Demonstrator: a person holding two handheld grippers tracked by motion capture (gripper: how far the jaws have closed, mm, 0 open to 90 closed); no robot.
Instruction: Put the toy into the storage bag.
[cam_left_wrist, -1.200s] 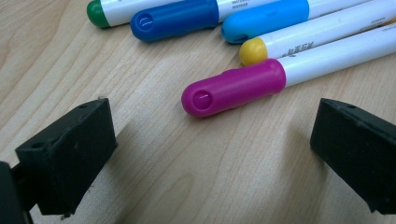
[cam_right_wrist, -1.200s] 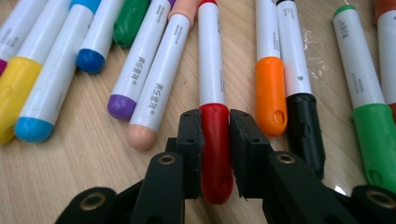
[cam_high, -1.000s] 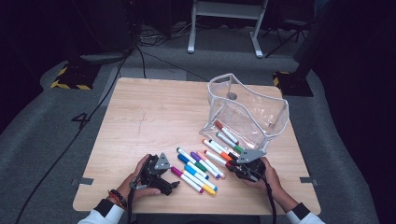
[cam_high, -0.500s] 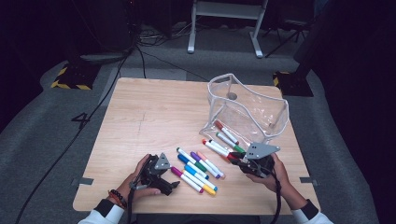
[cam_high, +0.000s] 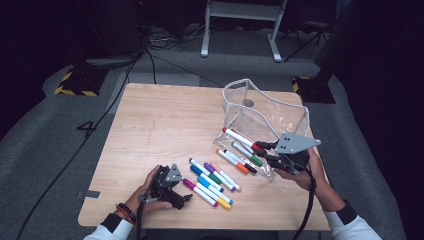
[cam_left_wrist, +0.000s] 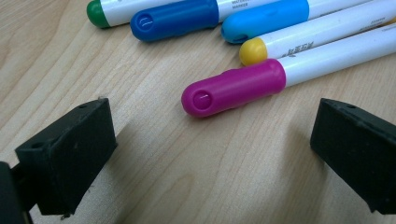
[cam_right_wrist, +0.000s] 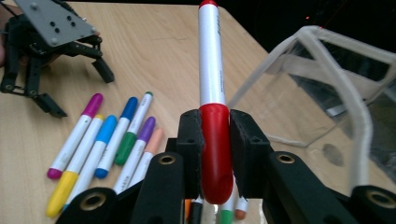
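The pale wooden table (cam_high: 165, 125) carries everything, and toward its far right side stands the clear soft plastic pouch (cam_high: 270, 112) with a pale fabric rim, its mouth open upward. Against the pouch's near wall lies a small row of white-barrelled markers with orange, green and black caps (cam_high: 241, 156); a second row with magenta, blue, yellow, green and purple caps (cam_high: 212, 182) lies on bare wood between the two hands.

The right gripper (cam_high: 270, 151) hangs above the near corner of the pouch and holds the white marker with the red cap (cam_right_wrist: 214, 107). Its jaws are pinched narrow on the red cap, one black pad on each side, and the white barrel runs straight out ahead of the pads, along the gripper's own line. The marker's long axis points across the table toward the left gripper, with the pouch's open mouth lying off to one side of the barrel. My judgement is that the drop depends on swinging that free end over the rim, tip first.

The left gripper (cam_high: 186, 189) rests low on the table, jaws spread wide and empty, with the magenta-capped marker (cam_left_wrist: 243, 84) lying crosswise just ahead of them, cap end nearest. This hand is the closer one to that row.
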